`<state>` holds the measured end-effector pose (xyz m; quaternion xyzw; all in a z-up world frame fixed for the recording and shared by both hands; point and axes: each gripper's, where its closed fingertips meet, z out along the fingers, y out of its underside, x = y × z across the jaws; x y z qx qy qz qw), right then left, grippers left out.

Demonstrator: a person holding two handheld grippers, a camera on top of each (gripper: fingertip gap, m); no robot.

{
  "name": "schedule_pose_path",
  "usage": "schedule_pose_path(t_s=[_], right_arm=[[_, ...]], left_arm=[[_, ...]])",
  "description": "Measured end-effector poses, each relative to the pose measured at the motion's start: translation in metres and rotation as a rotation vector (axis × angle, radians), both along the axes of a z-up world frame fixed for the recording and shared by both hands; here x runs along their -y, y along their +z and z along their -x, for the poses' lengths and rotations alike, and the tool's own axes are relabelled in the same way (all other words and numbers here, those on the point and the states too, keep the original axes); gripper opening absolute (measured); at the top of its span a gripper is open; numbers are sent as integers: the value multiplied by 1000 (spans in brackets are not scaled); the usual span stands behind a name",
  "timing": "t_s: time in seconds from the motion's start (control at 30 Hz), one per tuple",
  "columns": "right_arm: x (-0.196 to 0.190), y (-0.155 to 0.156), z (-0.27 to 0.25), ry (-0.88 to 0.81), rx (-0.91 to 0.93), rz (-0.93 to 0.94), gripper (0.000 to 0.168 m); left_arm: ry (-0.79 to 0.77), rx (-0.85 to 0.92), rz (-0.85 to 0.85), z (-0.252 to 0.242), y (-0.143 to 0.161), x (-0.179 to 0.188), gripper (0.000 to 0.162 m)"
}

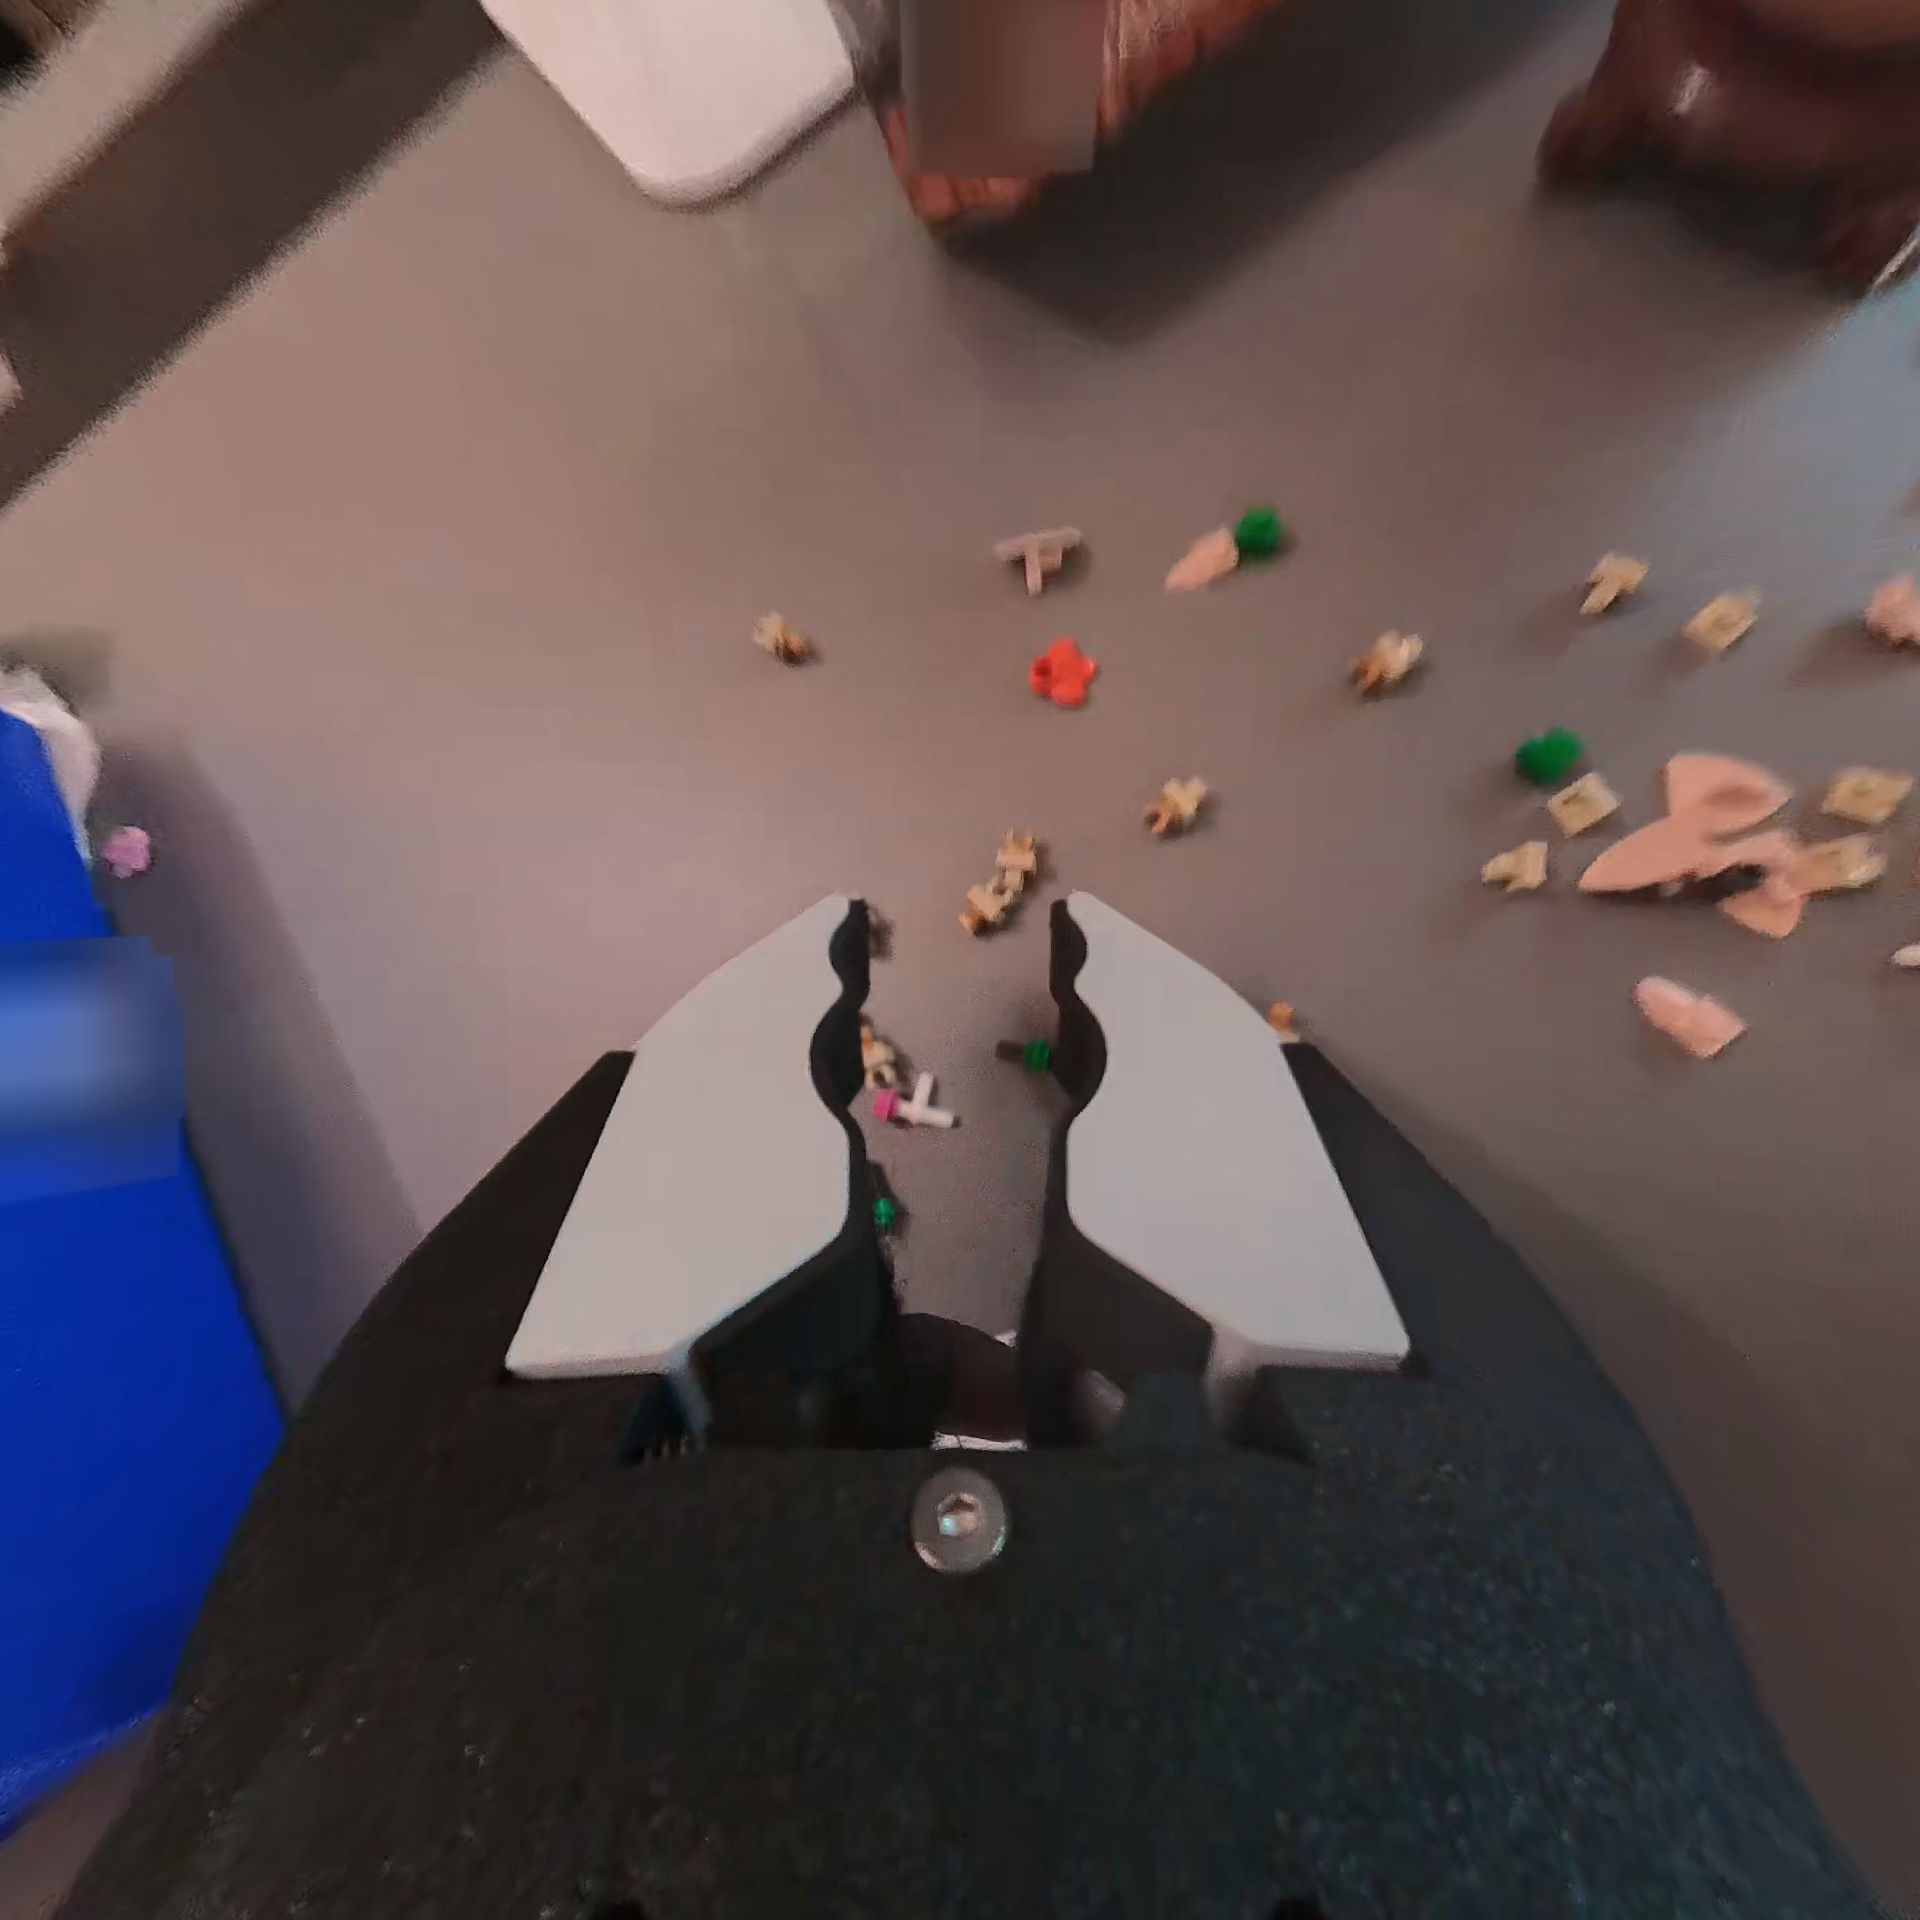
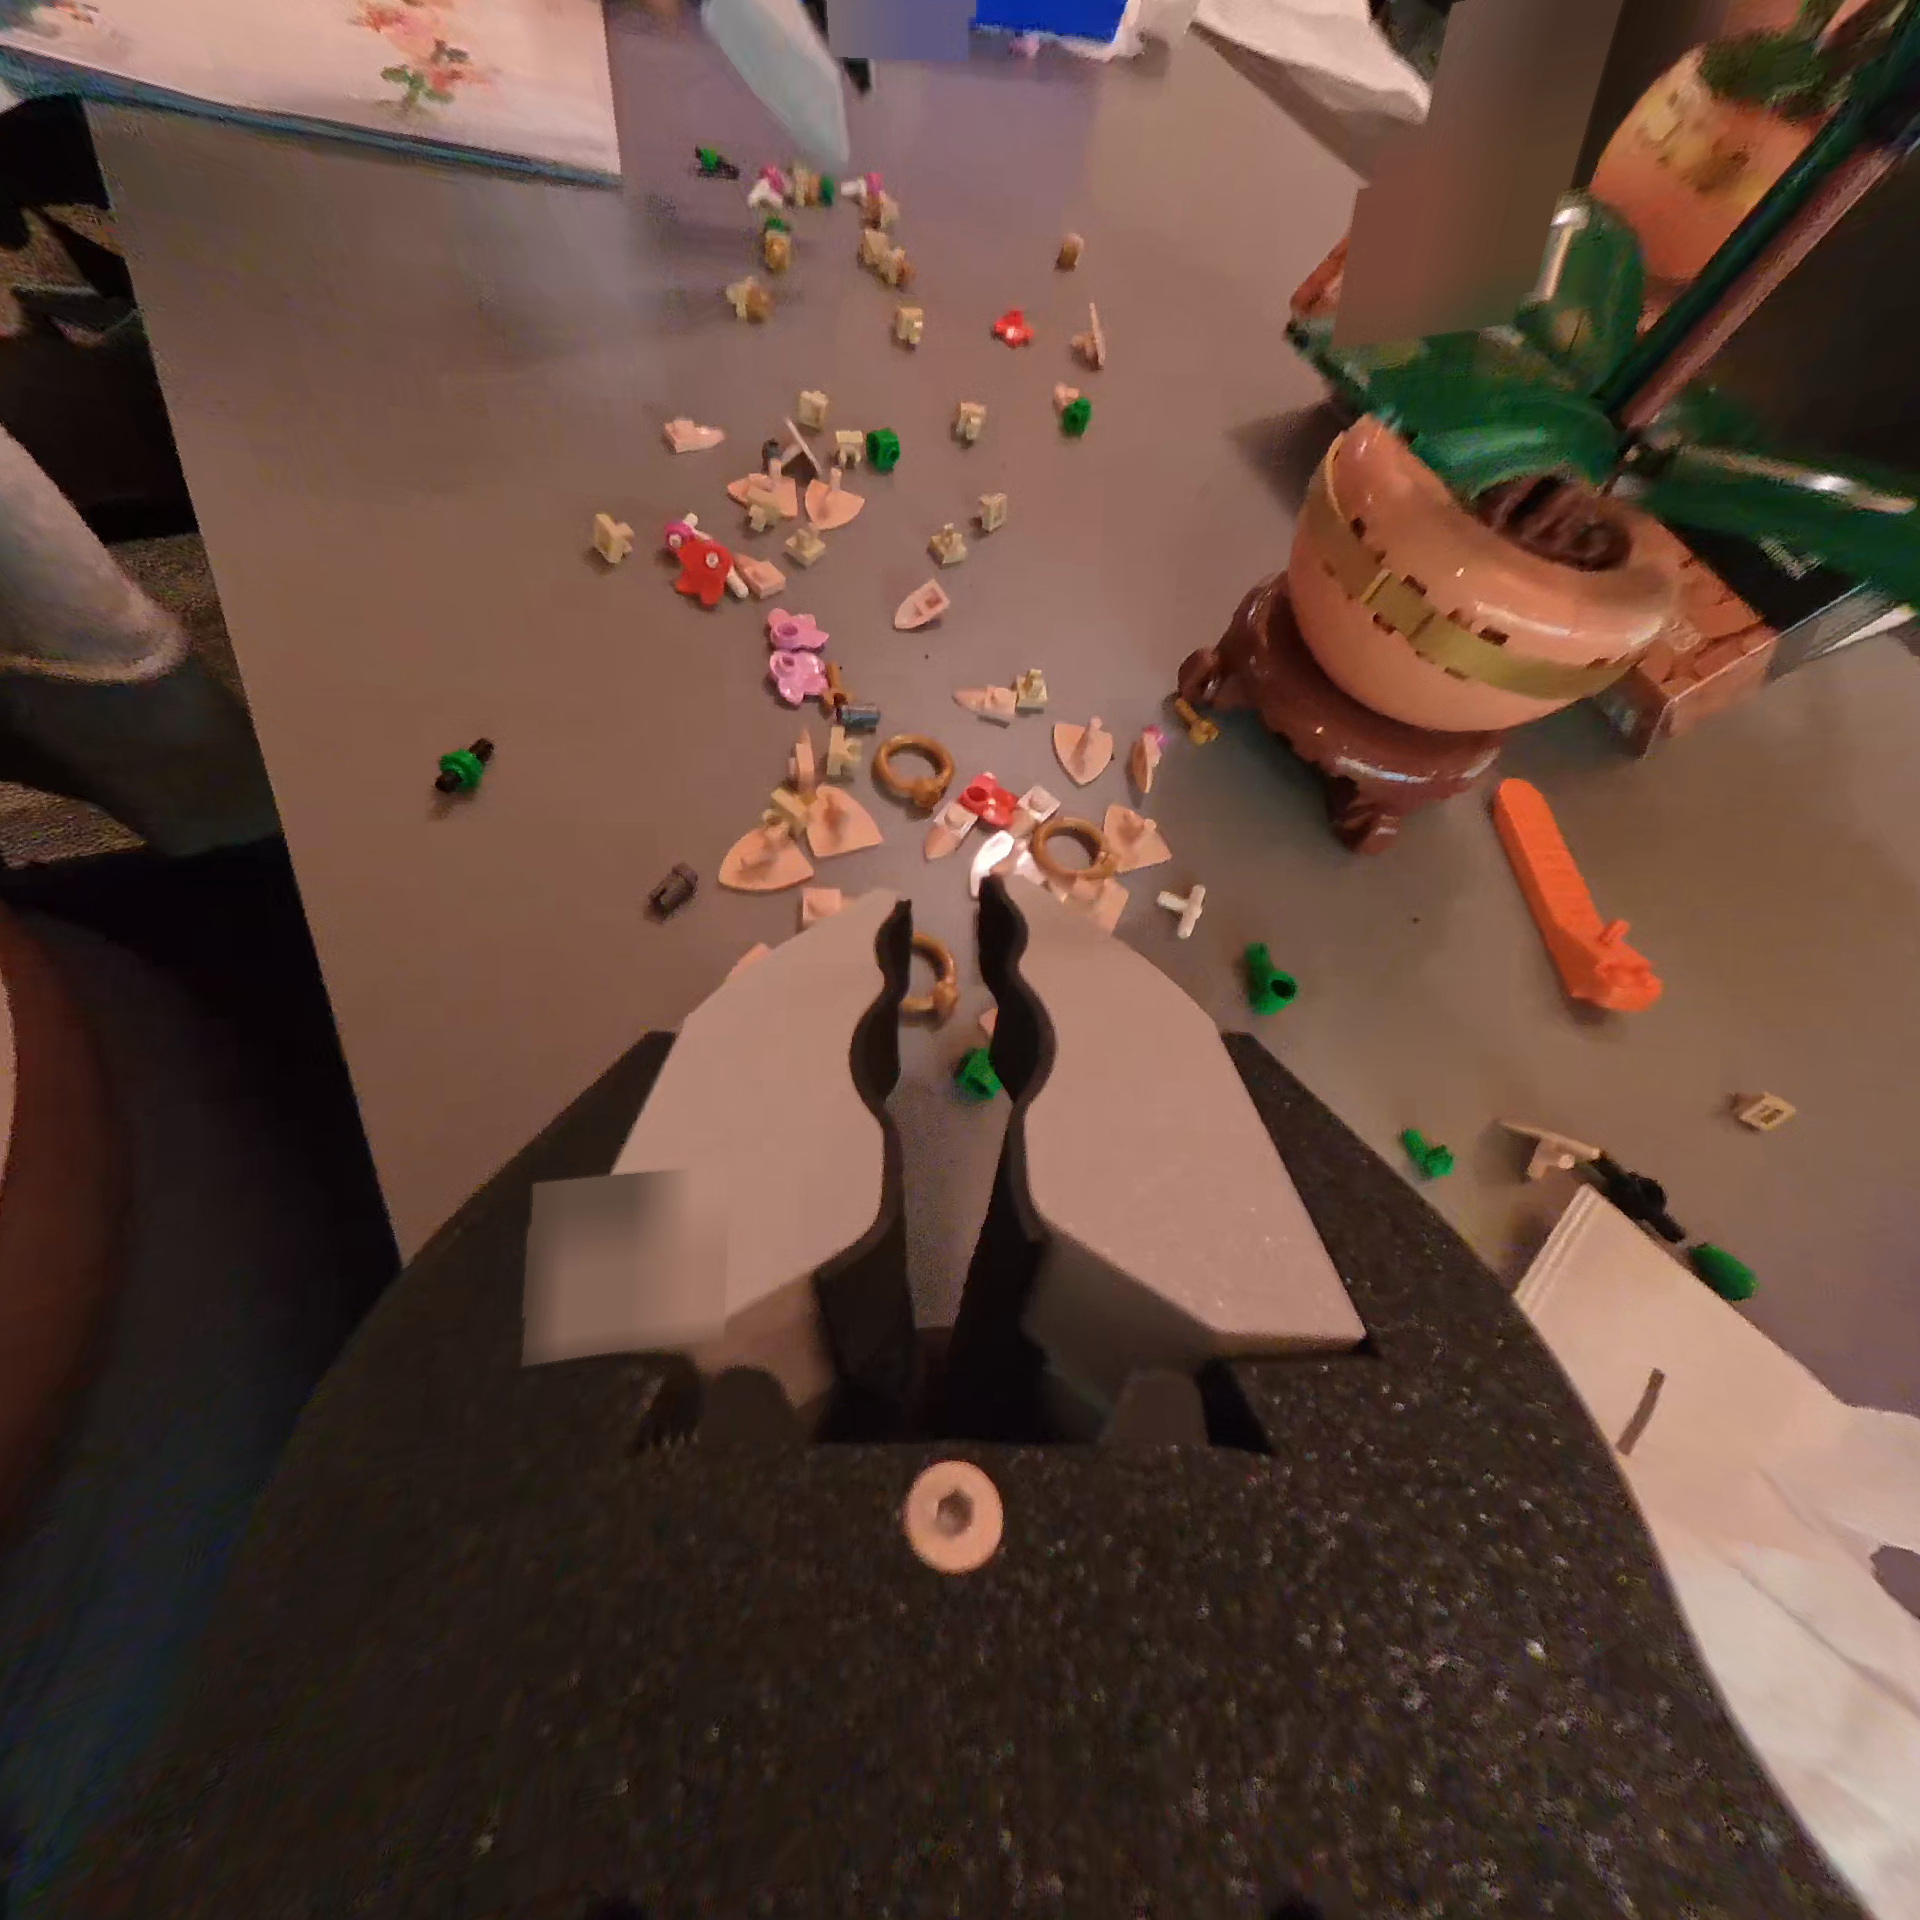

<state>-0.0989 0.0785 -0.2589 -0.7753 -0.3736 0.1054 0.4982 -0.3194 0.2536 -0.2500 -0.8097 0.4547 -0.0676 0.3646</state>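
My left gripper (image 1: 958, 914) is open and empty, held low over a grey table (image 1: 520, 582). A pair of small tan brick pieces (image 1: 1000, 891) lies just ahead of its fingertips, and a white and pink piece (image 1: 916, 1112) and a green stud (image 1: 1035, 1056) lie below its jaws. My right gripper (image 2: 943, 909) is open by a narrow gap and holds nothing. A gold ring (image 2: 928, 979) lies on the table (image 2: 416, 520) under its jaws. A second gold ring (image 2: 1072, 847) and a white curved piece (image 2: 992, 857) lie right by its right fingertip.
Many small tan, peach, pink, red and green brick pieces are scattered over the table. A built brick flowerpot with green leaves (image 2: 1455, 613) stands at the right, next to an orange brick separator (image 2: 1564, 899). A blue box (image 1: 94, 1299) is at my left; white paper (image 2: 1766, 1507) lies at the right. To the white curved piece (image 2: 992, 857): right tips about 4 cm, left tips about 25 cm.
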Motion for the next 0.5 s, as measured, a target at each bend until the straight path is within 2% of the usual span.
schedule_pose_path(t_s=[0.03,0.1,0.2,0.5], right_arm=[[2,-6,-2,2,5,54,12],[7,-14,-2,20,6,134,13],[12,-12,9,72,-25,163,13],[1,-14,38,83,-29,237,14]], left_arm=[[-4,56,-36,-5,11,2,30],[-65,204,-124,-22,36,13,22],[-150,380,-202,-45,59,39,21],[-227,509,-180,-74,50,87,25]])
